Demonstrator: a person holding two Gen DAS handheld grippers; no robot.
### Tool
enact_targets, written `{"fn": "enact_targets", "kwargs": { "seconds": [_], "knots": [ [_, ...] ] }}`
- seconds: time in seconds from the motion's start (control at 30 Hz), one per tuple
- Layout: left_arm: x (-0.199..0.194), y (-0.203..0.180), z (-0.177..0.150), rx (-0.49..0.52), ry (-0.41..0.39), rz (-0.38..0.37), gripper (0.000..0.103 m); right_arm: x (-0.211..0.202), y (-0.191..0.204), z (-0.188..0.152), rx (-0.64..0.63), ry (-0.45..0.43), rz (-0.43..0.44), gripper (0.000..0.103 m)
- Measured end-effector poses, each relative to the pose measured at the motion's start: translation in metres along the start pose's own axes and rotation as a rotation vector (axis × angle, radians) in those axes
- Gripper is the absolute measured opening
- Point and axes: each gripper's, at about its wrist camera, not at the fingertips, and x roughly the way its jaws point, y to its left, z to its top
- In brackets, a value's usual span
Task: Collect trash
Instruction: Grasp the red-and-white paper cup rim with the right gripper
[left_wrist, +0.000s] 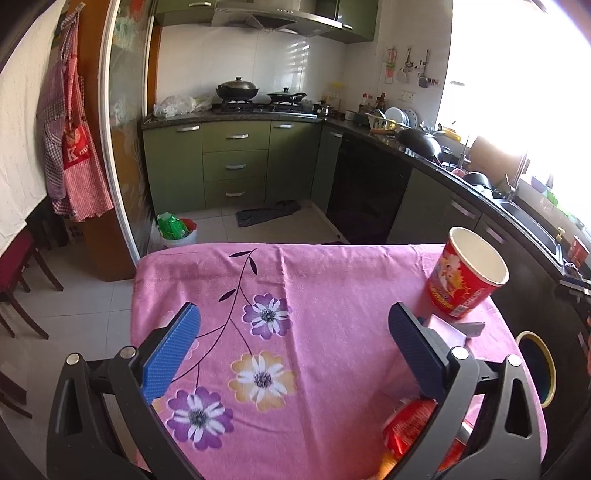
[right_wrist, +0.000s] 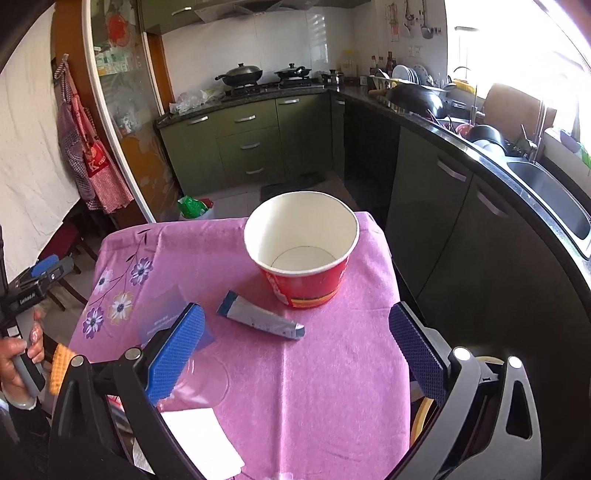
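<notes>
- Where the pink floral cloth (right_wrist: 314, 387) covers the table, it spreads under both grippers and hangs over the far edge toward the green kitchen cabinets (right_wrist: 255, 144).
- The red paper cup (right_wrist: 301, 254) stands upright near the far right corner of the cloth, mouth up, its white inside bare; in the left view the cup (left_wrist: 467, 273) sits at the right edge.
- The right gripper (right_wrist: 297, 354) hovers over the near part of the cloth, its blue pads spread wide with nothing between them.
- The left gripper (left_wrist: 293, 354) hangs over the flowers on the left part of the cloth, its tongs likewise wide apart and holding nothing.
- The grey tube (right_wrist: 260, 319) lies flat on the cloth just in front of the cup, apart from it; its long axis runs from far left to near right, the dark blue end toward the left pad, the crimped end toward the near right.
- A clear plastic piece (right_wrist: 173, 321) lies beside the tube, partly behind the right gripper's left pad.
- A red wrapper (left_wrist: 408, 430) lies at the near right, behind the left gripper's right finger.
- A white paper (right_wrist: 201, 439) lies at the cloth's near edge.
</notes>
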Motion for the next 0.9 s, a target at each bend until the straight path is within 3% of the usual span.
{"fn": "enact_targets", "kwargs": {
  "seconds": [0.03, 0.2, 0.37, 0.7, 0.8, 0.9],
  "knots": [
    [0.009, 0.002, -0.001, -0.004, 0.007, 0.003, 0.097, 0.012, -0.004, 0.011, 0.011, 0.017, -0.012, 0.098],
    [0.048, 0.008, -0.015, -0.019, 0.052, 0.046, 0.097, 0.079, -0.032, 0.059, 0.062, 0.178, -0.083, 0.073],
    [0.07, 0.007, -0.029, 0.001, 0.107, 0.073, 0.097, 0.132, -0.06, 0.079, 0.118, 0.326, -0.107, 0.056],
    [0.084, 0.009, -0.038, 0.005, 0.146, 0.071, 0.097, 0.19, -0.071, 0.074, 0.173, 0.522, -0.078, 0.025],
    [0.084, 0.009, -0.039, 0.004, 0.149, 0.068, 0.097, 0.204, -0.074, 0.069, 0.186, 0.554, -0.075, 0.006],
    [0.085, 0.009, -0.039, 0.004, 0.154, 0.061, 0.097, 0.205, -0.078, 0.068, 0.197, 0.548, -0.068, 0.005]
  ]
}}
